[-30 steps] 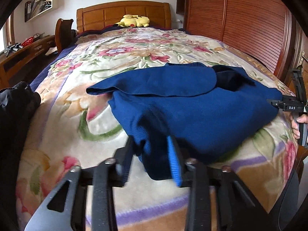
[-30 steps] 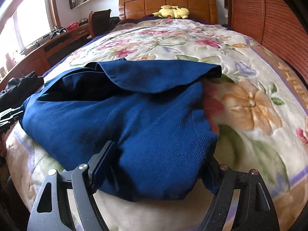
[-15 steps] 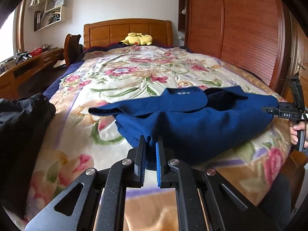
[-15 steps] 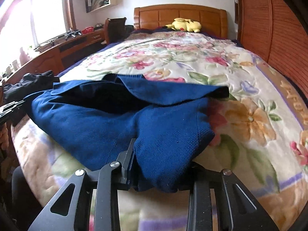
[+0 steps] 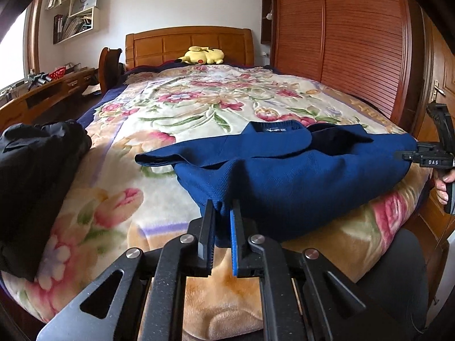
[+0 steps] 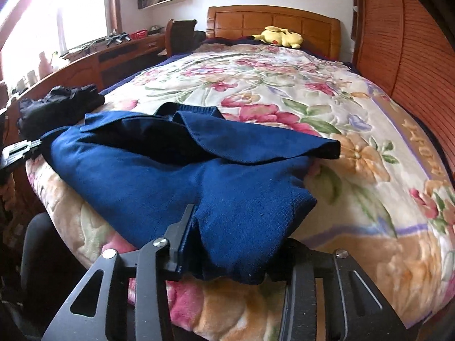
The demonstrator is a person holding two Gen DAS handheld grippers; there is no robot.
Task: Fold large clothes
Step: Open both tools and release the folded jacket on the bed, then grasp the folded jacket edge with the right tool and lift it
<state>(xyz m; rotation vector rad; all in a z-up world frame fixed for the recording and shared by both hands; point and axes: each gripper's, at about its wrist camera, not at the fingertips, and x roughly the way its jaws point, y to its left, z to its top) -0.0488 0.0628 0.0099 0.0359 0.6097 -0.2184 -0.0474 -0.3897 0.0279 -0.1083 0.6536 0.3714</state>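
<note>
Left wrist view: floral blanket (image 5: 176,105) is covering the bed, blue garment (image 5: 298,176) is lying at its foot edge, left gripper (image 5: 221,227) and right gripper (image 6: 227,244) each pinching a corner, black clothing (image 5: 37,164) left of the garment.

Bed (image 5: 216,108) with floral blanket: blue garment (image 5: 298,170) at foot edge, black clothes (image 5: 37,164) left of garment, yellow plush (image 5: 203,55) at headboard.

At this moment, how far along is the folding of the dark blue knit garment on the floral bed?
Done: one sleeve already lies across the dark blue knit garment. In hand: left gripper and right gripper each pinch a near hem corner. Left: folding the hem toward the collar.
</note>
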